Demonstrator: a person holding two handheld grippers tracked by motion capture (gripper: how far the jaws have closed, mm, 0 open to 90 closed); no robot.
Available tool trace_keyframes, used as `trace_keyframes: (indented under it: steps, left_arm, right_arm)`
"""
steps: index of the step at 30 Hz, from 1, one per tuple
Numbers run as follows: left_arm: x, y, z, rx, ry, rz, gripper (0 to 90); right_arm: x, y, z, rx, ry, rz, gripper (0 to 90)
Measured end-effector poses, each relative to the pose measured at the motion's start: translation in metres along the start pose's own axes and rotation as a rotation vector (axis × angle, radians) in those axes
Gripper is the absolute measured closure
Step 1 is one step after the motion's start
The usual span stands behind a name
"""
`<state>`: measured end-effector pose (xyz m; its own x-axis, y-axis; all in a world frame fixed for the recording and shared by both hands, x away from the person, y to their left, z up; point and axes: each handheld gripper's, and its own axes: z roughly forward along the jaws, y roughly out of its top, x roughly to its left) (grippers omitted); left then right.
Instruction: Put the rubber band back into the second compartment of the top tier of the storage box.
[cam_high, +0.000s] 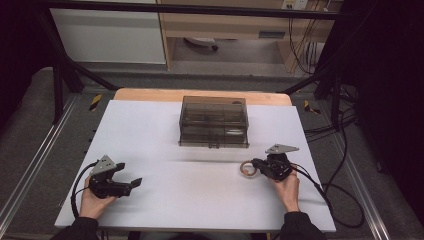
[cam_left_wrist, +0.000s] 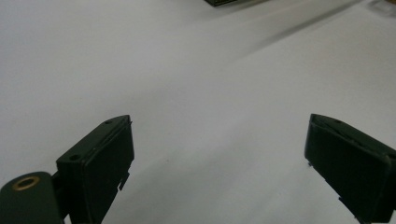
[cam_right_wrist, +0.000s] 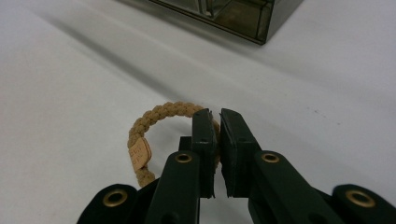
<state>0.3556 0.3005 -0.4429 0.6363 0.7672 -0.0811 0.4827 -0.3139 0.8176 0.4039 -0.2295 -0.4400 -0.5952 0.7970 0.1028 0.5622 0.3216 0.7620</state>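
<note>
A tan braided bracelet (cam_right_wrist: 159, 113) with a small leather tag lies on the white table sheet (cam_high: 200, 190), right of centre. My right gripper (cam_right_wrist: 215, 122) is shut on the ring's right side, and that stretch of braid is hidden between the jaws. In the high view the bracelet (cam_high: 243, 168) shows at the tip of the right gripper (cam_high: 255, 164). Near the front left, my left gripper (cam_high: 132, 183) is held open. Its jaws stand wide apart over bare sheet in the left gripper view (cam_left_wrist: 219, 154).
A smoky transparent box with a drawer (cam_high: 214, 121) stands at the back centre of the table; its corner (cam_right_wrist: 233, 14) is just beyond the bracelet. Black frame posts flank the table, and cables trail off the right edge (cam_high: 345, 200).
</note>
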Motion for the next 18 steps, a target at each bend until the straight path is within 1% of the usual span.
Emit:
trace_keyframes:
  steps: [6,10,13,18]
  left_arm:
    - [0.000,0.000,0.000,0.001,0.000,0.001,7.5]
    - [0.000,0.000,0.000,0.002,0.000,0.001,7.5]
    - [0.000,0.000,0.000,0.002,0.000,0.001,7.5]
    - [0.000,0.000,0.000,0.002,0.001,0.001,7.5]
  right_arm:
    - [0.001,0.001,-0.005,-0.012,0.005,0.003,84.9]
    - [0.004,0.003,-0.010,-0.028,0.005,-0.012,85.0]
    - [0.005,0.003,-0.012,-0.034,0.004,-0.012,84.9]
    - [0.007,0.005,-0.016,-0.043,0.003,-0.027,84.9]
